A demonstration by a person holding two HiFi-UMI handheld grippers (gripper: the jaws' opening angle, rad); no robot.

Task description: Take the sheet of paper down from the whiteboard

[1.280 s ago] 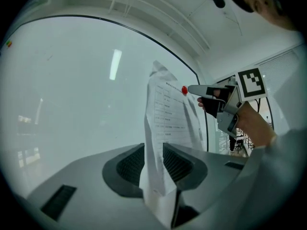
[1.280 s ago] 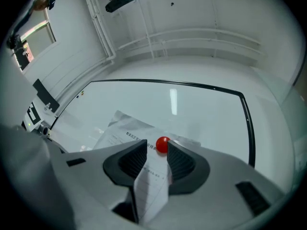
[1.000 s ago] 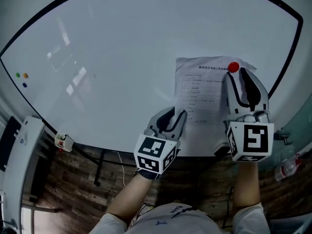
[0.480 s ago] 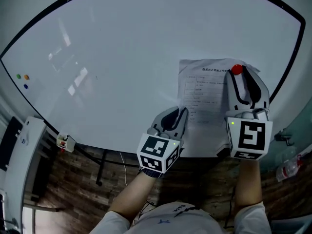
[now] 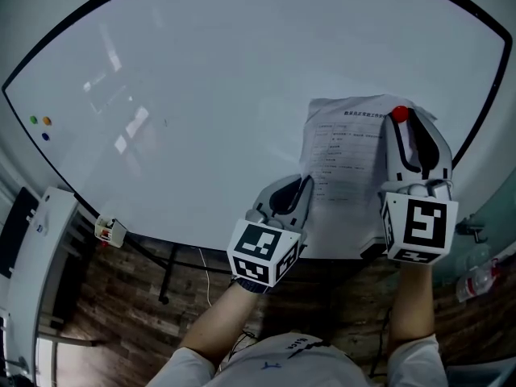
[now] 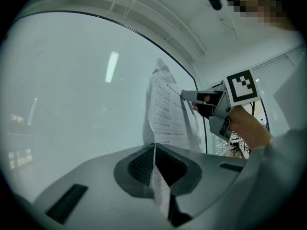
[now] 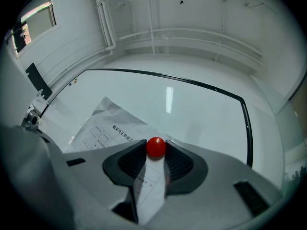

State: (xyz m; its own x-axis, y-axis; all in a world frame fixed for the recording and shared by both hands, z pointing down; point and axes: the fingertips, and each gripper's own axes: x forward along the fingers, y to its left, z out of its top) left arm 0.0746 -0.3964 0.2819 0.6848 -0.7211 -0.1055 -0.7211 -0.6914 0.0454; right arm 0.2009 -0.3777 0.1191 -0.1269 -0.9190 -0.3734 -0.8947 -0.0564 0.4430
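sheet of paper [image 5: 347, 160]: pinned to the whiteboard [image 5: 201, 79] by a red magnet [image 5: 398, 114]
left gripper [image 5: 300, 185]: jaws just closed, clamped on the paper's left edge
right gripper [image 5: 403, 122]: jaws just narrowed, pressed on the magnet

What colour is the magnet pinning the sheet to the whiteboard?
Red; the magnet shows best in the right gripper view.

Dark wood-plank floor [image 5: 121, 313] shows below, with a clear plastic bottle [image 5: 474, 280] at the lower right and a tall white unit [image 5: 36, 272] at the left. Three small dots [image 5: 39, 124] — green, orange, blue — sit far left. White pipes [image 7: 153, 23] run overhead.
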